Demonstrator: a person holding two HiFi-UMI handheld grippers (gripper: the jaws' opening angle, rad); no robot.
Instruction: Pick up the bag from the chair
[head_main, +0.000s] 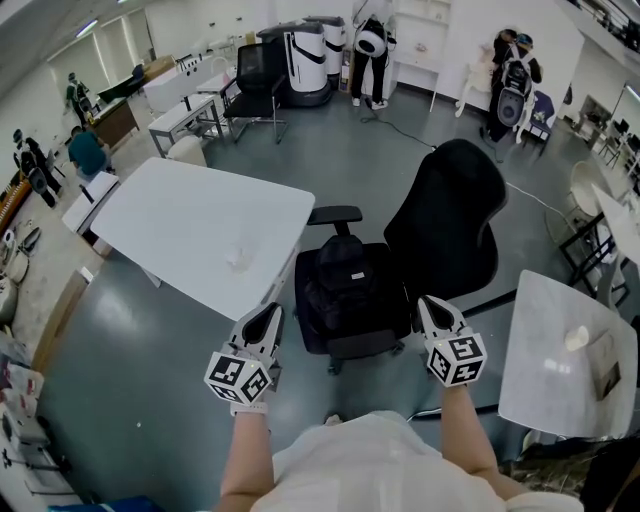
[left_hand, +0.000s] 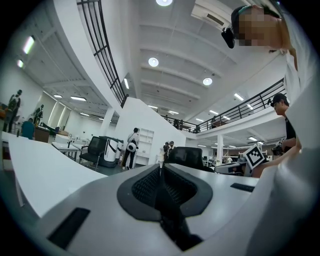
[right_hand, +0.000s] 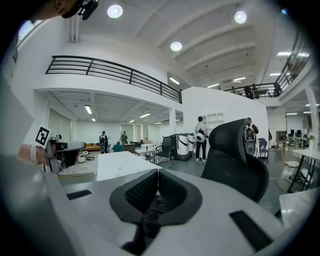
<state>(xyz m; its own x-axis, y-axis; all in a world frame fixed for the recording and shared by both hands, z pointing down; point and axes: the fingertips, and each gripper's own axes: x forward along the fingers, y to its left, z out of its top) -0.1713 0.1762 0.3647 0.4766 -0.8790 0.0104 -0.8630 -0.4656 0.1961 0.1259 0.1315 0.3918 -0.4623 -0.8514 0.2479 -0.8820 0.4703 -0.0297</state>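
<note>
On the chair (head_main: 445, 220) seat, the bag (head_main: 345, 285) lies at two o'clock from the left hand-held gripper (head_main: 268, 314) and ten o'clock from the right hand-held gripper (head_main: 428, 305), both pressed together, touching nothing.

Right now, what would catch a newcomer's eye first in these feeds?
A black bag sits on the seat of the black office chair, centre of the head view. The left gripper and right gripper hang either side, both shut and empty. A white table stands left of the chair.
</note>
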